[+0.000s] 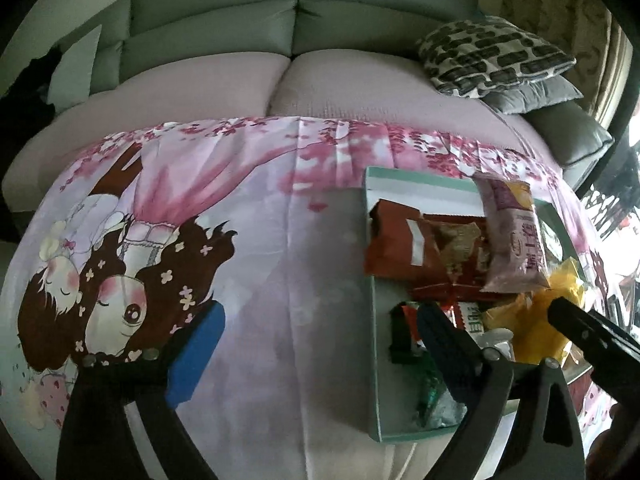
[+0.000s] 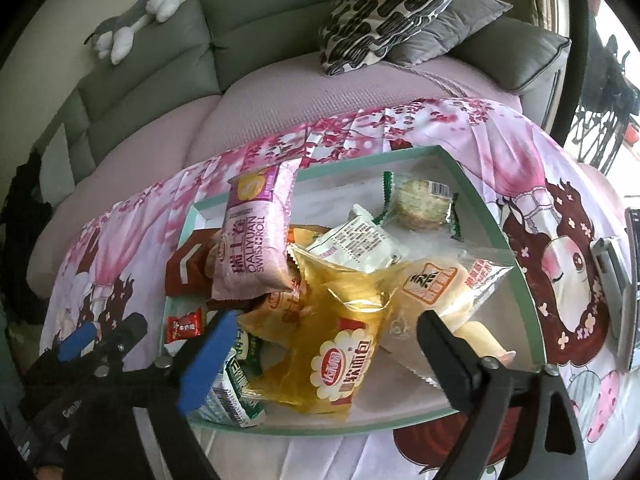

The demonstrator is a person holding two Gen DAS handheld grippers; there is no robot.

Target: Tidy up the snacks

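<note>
A white tray with a teal rim (image 2: 496,208) lies on a pink cartoon cloth (image 1: 280,260) and holds several snack packs. A pink Swiss roll pack (image 2: 256,236) leans on a red-brown pack (image 2: 188,268). My right gripper (image 2: 326,356) is open just above a yellow bread pack (image 2: 340,320), and its pads are not pressing on it. A clear pack of pale bread (image 2: 452,284) and a round cookie in a green wrapper (image 2: 420,204) lie farther right. My left gripper (image 1: 320,344) is open over bare cloth left of the tray rim (image 1: 372,360), holding nothing.
A grey-green sofa (image 1: 240,20) with a pink seat cover stands behind the cloth. Patterned and grey cushions (image 2: 392,12) lie on it, and a plush toy (image 2: 132,28) lies on its back. A flat dark device (image 2: 628,288) rests on the cloth right of the tray.
</note>
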